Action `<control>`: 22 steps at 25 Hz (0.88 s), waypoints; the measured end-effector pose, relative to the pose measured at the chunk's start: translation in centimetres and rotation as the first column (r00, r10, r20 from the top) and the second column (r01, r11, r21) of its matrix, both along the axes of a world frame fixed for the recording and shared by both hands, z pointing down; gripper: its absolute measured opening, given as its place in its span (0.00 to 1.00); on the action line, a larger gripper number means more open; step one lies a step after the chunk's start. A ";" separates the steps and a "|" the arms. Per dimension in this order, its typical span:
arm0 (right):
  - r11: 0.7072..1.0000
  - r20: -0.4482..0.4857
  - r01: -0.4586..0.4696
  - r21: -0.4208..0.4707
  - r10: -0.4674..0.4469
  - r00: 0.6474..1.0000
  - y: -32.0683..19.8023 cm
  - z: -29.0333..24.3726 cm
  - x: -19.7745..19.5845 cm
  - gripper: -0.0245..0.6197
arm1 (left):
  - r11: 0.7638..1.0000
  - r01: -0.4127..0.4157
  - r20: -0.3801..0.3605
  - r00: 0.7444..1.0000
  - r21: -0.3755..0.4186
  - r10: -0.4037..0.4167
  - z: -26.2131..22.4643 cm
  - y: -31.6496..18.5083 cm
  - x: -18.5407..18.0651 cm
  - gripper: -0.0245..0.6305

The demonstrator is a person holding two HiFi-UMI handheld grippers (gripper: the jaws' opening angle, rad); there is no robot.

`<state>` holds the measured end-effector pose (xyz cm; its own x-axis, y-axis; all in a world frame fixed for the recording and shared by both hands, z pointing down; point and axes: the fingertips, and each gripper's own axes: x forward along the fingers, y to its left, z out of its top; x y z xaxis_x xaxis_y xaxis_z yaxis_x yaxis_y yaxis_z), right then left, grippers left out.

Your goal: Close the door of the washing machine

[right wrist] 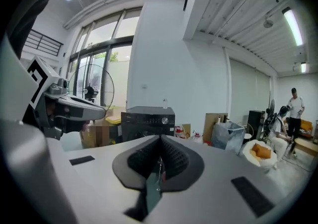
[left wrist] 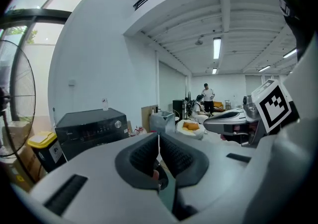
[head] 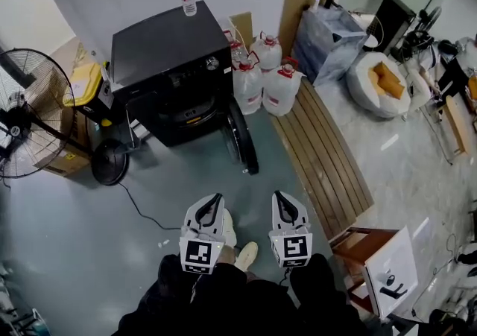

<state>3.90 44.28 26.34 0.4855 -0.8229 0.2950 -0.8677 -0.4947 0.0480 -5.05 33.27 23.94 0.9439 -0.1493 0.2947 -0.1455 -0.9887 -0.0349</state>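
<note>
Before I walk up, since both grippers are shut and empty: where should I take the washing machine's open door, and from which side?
Probably the door's free rim nearest you, from its right side with the right gripper: it stands edge-on out of the washing machine's front, hinged there.

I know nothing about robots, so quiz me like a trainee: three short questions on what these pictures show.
1. True or false: the door of the washing machine is already shut.
2. What stands on top of the washing machine? A) a clear bottle B) a yellow bin C) a floor fan
3. Fill in: the jaws of the left claw and the right claw are both ____, with nothing between them.

Key:
1. False. The door stands swung open to the machine's right in the head view.
2. A.
3. Shut.
</note>
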 end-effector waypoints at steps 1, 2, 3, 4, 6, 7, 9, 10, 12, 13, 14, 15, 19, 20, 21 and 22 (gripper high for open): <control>1.000 0.013 -0.001 -0.013 0.001 1.000 -0.9 0.9 0.7 0.06 | 1.000 0.000 0.002 1.000 -0.008 0.000 0.8 -1.0 0.9 0.08; 1.000 0.026 -0.003 -0.026 0.004 1.000 -2.0 1.8 1.5 0.06 | 1.000 -0.001 0.017 1.000 -0.015 0.002 1.7 -2.0 1.9 0.08; 0.999 0.039 -0.004 -0.036 0.006 0.999 -3.1 2.7 2.4 0.06 | 1.000 -0.005 0.037 0.999 -0.022 0.006 2.6 -3.0 2.9 0.08; 0.999 0.052 -0.004 -0.045 0.006 0.999 -4.1 3.5 3.3 0.06 | 1.000 -0.009 0.053 0.999 -0.029 0.010 3.4 -4.0 3.9 0.08; 0.998 0.077 -0.002 -0.062 0.006 0.997 -5.6 5.5 4.5 0.06 | 0.999 -0.014 0.074 0.997 -0.046 0.017 5.2 -5.4 5.5 0.08; 0.997 0.086 -0.002 -0.076 0.009 0.996 -6.0 6.6 5.0 0.06 | 0.998 -0.015 0.085 0.996 -0.056 0.019 6.1 -6.0 6.0 0.08; 0.995 0.105 -0.005 -0.100 0.016 0.994 -6.9 8.8 6.0 0.06 | 0.997 -0.014 0.105 0.994 -0.072 0.022 7.9 -7.2 7.0 0.08; 0.994 0.114 -0.007 -0.109 0.020 0.993 -7.3 9.7 6.6 0.06 | 0.997 -0.013 0.114 0.993 -0.081 0.022 8.7 -7.8 7.6 0.08; 0.992 0.133 -0.009 -0.126 0.026 0.991 -8.2 11.7 7.8 0.06 | 0.995 -0.011 0.133 0.991 -0.100 0.024 10.5 -8.9 8.7 0.08; 0.991 0.144 -0.009 -0.135 0.029 0.989 -8.6 12.8 8.3 0.06 | 0.994 -0.012 0.145 0.989 -0.108 0.028 11.6 -9.4 9.2 0.08; 0.990 0.154 -0.008 -0.143 0.030 0.988 -9.1 14.0 8.8 0.06 | 0.994 -0.015 0.158 0.987 -0.112 0.033 12.8 -9.9 9.7 0.08; 0.989 0.164 -0.005 -0.150 0.030 0.986 -9.6 15.2 9.3 0.06 | 0.993 -0.020 0.170 0.985 -0.114 0.040 14.0 -10.3 10.2 0.08; 0.983 0.196 0.019 -0.183 0.018 0.980 -11.2 19.7 10.7 0.06 | 0.991 -0.026 0.200 0.978 -0.129 0.051 18.0 -11.4 11.9 0.08; 0.982 0.204 0.023 -0.190 0.017 0.979 -11.5 20.6 11.0 0.06 | 0.990 -0.024 0.206 0.977 -0.136 0.052 18.7 -11.6 12.2 0.08; 0.980 0.212 0.026 -0.196 0.016 0.977 -11.8 21.4 11.4 0.06 | 0.990 -0.023 0.212 0.976 -0.142 0.053 19.5 -11.8 12.6 0.08; 0.979 0.218 0.028 -0.203 0.017 0.976 -12.0 22.3 11.7 0.06 | 0.989 -0.023 0.218 0.974 -0.146 0.054 20.3 -12.0 12.9 0.08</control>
